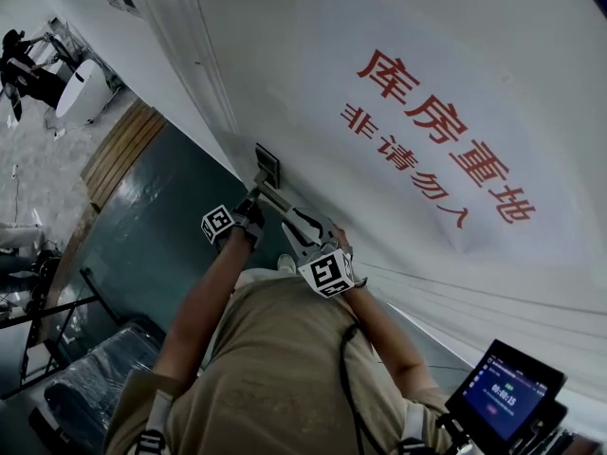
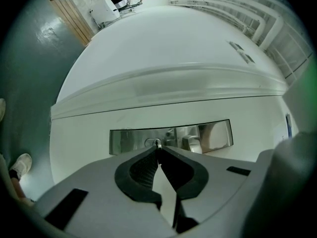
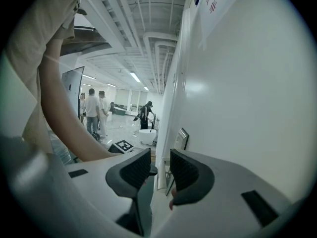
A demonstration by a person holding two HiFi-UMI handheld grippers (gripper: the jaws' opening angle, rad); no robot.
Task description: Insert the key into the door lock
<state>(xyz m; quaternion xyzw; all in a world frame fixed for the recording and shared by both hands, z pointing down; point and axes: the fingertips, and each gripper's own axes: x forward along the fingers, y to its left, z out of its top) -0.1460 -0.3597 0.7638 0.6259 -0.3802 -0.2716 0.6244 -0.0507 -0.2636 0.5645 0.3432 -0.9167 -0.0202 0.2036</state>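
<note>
A steel lock plate (image 2: 171,138) sits on the white door (image 2: 163,48), with a keyhole (image 2: 151,143) at its middle and a handle (image 2: 194,143) beside it. My left gripper (image 2: 158,150) is shut on a thin metal key (image 2: 157,144), whose tip is at the keyhole. In the head view the lock plate (image 1: 267,166) is just ahead of both hands. My right gripper (image 3: 159,168) points along the door face, open with nothing between its pads. From there the lock plate (image 3: 181,139) shows edge-on, a little ahead of the jaws.
A white sign with red characters (image 1: 446,140) hangs on the door. Wooden boards (image 1: 119,150) and a white machine (image 1: 81,88) stand farther along the wall. Several people (image 3: 91,108) stand in the hall beyond. A tablet screen (image 1: 507,396) is at my right hip.
</note>
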